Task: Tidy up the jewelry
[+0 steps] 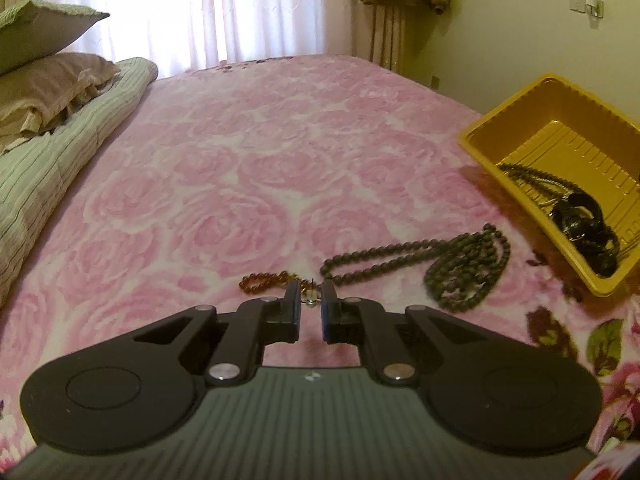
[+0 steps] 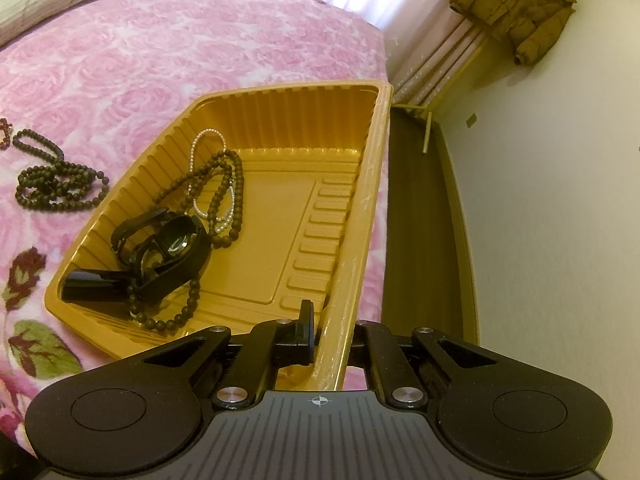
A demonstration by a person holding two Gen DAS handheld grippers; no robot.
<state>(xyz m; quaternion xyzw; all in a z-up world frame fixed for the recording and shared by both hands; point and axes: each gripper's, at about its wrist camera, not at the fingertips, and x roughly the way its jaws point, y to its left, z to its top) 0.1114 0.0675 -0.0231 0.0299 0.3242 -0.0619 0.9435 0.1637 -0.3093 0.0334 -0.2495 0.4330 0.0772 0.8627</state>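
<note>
My left gripper (image 1: 311, 300) is low over the pink bedspread, its jaws closed narrowly around the clear end bead of an amber bead bracelet (image 1: 262, 281). A long dark bead necklace (image 1: 452, 276) lies just to the right of it on the bed; it also shows in the right wrist view (image 2: 56, 184). My right gripper (image 2: 328, 336) is shut on the near rim of the yellow tray (image 2: 360, 208), one finger inside, one outside. The tray (image 1: 496, 120) holds a black watch (image 2: 172, 248), a dark bead necklace (image 2: 224, 184) and a pearl strand (image 2: 200, 148).
Pillows (image 1: 44, 80) and a folded striped quilt (image 1: 72, 148) lie at the far left of the bed. The tray sits at the bed's right edge, with dark floor (image 2: 420, 240) below. A jacket (image 2: 516, 4) hangs by the curtain.
</note>
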